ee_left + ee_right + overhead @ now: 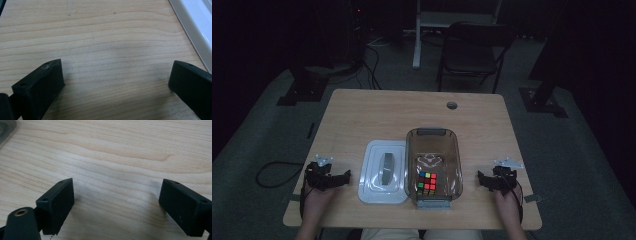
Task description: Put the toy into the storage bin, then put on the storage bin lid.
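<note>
Both wide-jawed grippers, left gripper [343,176] and right gripper [482,178], flank the clear container [433,134], whose white lid [374,190] looks light, stiff, slippery; grip its raised handle [387,169].

Wooden table [377,107], dark folding chair [472,52] behind it, cable [274,172] on grey floor

light: dim | floor [257,145]: grey carpet | table [377,112]: pale wood | folding chair [472,52]: dark, behind table | cables [372,70]: black, on floor
</note>
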Available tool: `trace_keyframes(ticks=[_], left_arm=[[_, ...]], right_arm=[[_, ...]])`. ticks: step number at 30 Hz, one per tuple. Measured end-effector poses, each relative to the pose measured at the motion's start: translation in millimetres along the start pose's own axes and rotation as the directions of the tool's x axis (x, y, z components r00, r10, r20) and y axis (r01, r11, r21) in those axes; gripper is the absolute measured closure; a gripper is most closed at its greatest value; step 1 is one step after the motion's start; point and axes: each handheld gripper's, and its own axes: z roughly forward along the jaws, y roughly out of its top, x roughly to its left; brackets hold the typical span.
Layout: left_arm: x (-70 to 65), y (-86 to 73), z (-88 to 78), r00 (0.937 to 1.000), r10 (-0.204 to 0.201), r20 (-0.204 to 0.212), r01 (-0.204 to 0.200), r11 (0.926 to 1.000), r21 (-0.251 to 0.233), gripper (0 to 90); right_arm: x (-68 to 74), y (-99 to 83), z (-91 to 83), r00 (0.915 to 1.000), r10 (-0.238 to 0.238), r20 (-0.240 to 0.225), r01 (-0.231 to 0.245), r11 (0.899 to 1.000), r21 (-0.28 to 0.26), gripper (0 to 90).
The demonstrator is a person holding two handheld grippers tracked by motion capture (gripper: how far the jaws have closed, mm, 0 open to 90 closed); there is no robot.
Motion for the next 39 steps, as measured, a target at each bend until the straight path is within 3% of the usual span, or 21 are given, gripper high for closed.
trace_keyframes(ticks=[17,25,29,34,39], left_arm=[[0.2,-0.3,-0.1,1.0000,0.007,0.007,-0.007,1.0000,-0.002,0.6],[-0.3,-0.8,-0.8,0.9990,0.034,0.028,-0.034,0.9994,-0.002,0.7],[-2.2,0.3,-1.7,0.9995,0.024,0.021,-0.024,0.9996,0.015,0.7],[-9.2,4.0,-2.5,0.9972,0.014,0.074,-0.015,0.9997,0.020,1.6],[-15.1,8.7,-4.9,0.9965,0.022,0.081,-0.023,0.9995,0.020,1.6]], right_arm=[[0.2,-0.1,0.0,1.0000,0.002,0.002,-0.002,1.000,0.000,12.8],[0.2,-0.1,0.0,1.0000,0.003,0.002,-0.003,1.000,0.000,12.8],[0.2,-0.1,0.0,1.0000,0.003,0.002,-0.003,1.000,0.000,12.8],[0.2,-0.1,0.0,1.0000,0.003,0.002,-0.003,1.000,0.000,12.7],[0.2,-0.1,0.0,1.0000,0.003,0.002,-0.003,1.000,0.000,12.8]])
